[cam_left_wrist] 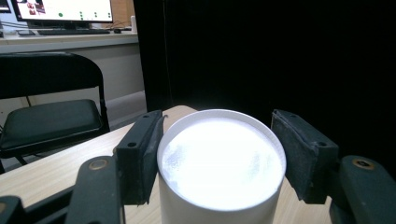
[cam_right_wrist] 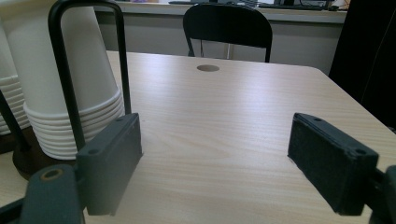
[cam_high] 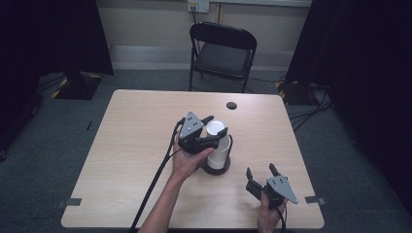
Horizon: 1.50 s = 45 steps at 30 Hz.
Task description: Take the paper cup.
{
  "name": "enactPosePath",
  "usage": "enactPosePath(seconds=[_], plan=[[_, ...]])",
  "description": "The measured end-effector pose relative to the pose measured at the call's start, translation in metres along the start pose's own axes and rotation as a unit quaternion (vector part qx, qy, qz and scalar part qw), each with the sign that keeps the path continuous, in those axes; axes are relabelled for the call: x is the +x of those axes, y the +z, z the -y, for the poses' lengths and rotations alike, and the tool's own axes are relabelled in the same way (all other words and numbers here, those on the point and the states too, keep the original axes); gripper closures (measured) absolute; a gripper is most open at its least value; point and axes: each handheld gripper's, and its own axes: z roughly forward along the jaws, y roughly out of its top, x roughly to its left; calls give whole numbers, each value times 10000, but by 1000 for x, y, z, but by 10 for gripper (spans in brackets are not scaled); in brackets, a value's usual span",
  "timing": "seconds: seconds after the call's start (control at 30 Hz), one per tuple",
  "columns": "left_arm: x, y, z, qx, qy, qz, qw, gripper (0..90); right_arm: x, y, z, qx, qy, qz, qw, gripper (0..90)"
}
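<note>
A stack of upturned white paper cups (cam_high: 221, 148) stands mid-table on a dark round base (cam_high: 217, 169) inside a black wire frame (cam_right_wrist: 122, 60). My left gripper (cam_high: 216, 125) reaches in from the left at the stack's top. In the left gripper view its pads (cam_left_wrist: 140, 154) press both sides of the top cup (cam_left_wrist: 222, 163). My right gripper (cam_high: 261, 171) rests low near the front right of the table, open, with bare tabletop between its pads (cam_right_wrist: 112, 163). The cup stack (cam_right_wrist: 93, 70) stands to its left.
The light wooden table (cam_high: 136, 126) has a dark round hole (cam_high: 231, 105) near its far edge. A black folding chair (cam_high: 223, 48) stands behind it. Black curtains hang at both sides, and the left gripper's cable (cam_high: 155, 179) trails off the front edge.
</note>
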Motion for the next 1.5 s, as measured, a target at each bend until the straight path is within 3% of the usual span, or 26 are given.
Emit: enactPosePath(seconds=[0.3,0.53,0.83,1.0,1.07,1.33,1.5], plan=[[-1,-10,-8,-159,3,-40,9999,361,0,0,0,-2,6,3,10000,168],[-2,-22,-12,-337,-223,53,9992,361,0,0,0,-22,-12,17,10000,168],[-4,-34,-10,-285,-249,245,9990,362,0,0,0,-14,1,15,10000,167],[-5,-43,-9,-327,-363,364,9981,362,-1,0,0,-22,3,4,10000,166],[-6,-48,-9,-293,-328,326,9985,362,0,0,0,-17,0,16,10000,166],[-4,-62,-2,-215,-536,421,9974,362,0,-1,0,-1,2,-86,10000,166],[-6,-68,3,-187,-563,352,9976,363,1,1,-1,97,-54,-114,9999,164]])
